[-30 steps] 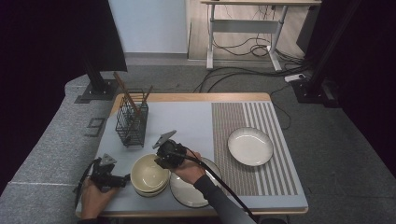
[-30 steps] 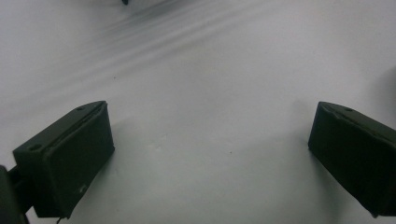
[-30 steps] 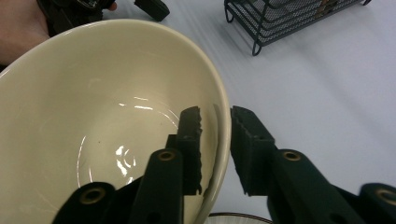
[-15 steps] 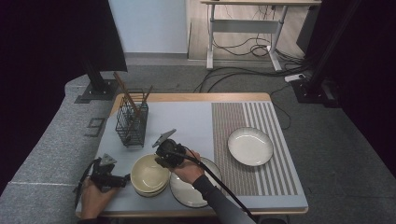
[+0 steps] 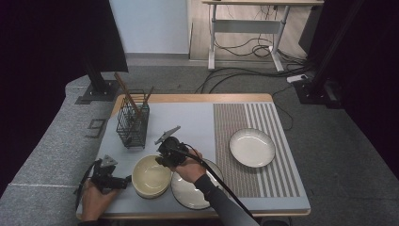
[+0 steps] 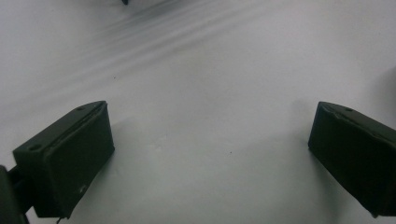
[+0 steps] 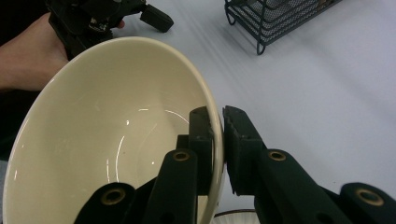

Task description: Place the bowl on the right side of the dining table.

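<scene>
our right gripper (image 7: 217,140) pinched only the cream bowl (image 7: 107,135) rim, left gripper (image 6: 210,154) wide; it could have slipped.

The high view looks forward and down from above the near edge, taking in the whole tabletop (image 5: 197,117) and the floor beyond it. The right gripper view rides low and very close behind its tongs (image 7: 218,135), facing left across the near end toward the bowl (image 7: 116,130) and the left tongs (image 7: 156,18) (both also seen from above). The left gripper view sits almost against the bare tabletop (image 6: 210,93), looking along it.
</scene>
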The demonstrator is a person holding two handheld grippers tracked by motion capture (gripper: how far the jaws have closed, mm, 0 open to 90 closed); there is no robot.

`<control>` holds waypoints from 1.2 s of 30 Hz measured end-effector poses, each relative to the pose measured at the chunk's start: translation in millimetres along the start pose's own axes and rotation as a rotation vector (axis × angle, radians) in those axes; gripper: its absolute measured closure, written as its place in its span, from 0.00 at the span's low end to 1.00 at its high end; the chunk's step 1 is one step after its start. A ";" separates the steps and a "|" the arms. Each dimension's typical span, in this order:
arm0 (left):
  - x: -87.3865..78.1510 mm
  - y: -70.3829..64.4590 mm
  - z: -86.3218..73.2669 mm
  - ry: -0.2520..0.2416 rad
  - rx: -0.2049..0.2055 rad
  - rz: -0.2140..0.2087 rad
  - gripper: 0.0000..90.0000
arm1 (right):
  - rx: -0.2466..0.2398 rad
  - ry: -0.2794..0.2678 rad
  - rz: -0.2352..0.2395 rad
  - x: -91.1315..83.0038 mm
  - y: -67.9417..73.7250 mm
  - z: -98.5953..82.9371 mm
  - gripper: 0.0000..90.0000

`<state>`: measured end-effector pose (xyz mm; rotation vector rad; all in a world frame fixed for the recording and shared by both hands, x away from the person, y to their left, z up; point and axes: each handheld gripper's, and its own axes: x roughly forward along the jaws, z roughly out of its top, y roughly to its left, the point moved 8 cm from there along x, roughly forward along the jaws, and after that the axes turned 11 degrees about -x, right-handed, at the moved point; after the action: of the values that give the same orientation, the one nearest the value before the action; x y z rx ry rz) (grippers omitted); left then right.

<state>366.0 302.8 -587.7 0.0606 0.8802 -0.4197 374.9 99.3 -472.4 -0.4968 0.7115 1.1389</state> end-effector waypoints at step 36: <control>0.0 -0.1 0.0 0.000 -0.001 0.001 0.00 | 0.131 -0.045 0.035 -47.0 -28.9 3.2 0.91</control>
<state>365.9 302.8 -587.7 0.0597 0.8804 -0.4186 391.3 61.3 -435.8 -0.3486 0.7524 1.1248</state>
